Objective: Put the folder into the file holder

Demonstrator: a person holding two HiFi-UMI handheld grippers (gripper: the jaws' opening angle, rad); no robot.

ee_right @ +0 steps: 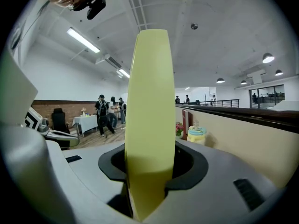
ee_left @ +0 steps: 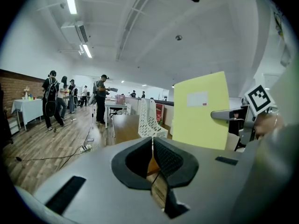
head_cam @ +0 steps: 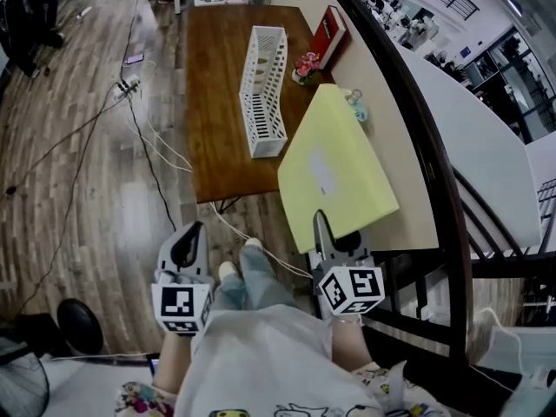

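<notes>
Since the right tool (head_cam: 321, 224) alone clamps the folder (head_cam: 334, 168) by 1 edge, the left tool (ee_left: 153, 143) closed on nothing, it may sag and miss the file holder (head_cam: 263, 89).

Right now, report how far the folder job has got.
Done: the yellow folder is lifted, the right claw shut on its near edge. In hand: it hangs above the table, short of the white file holder. Left: carry it over, slot it in. The left claw is shut, empty.
</notes>
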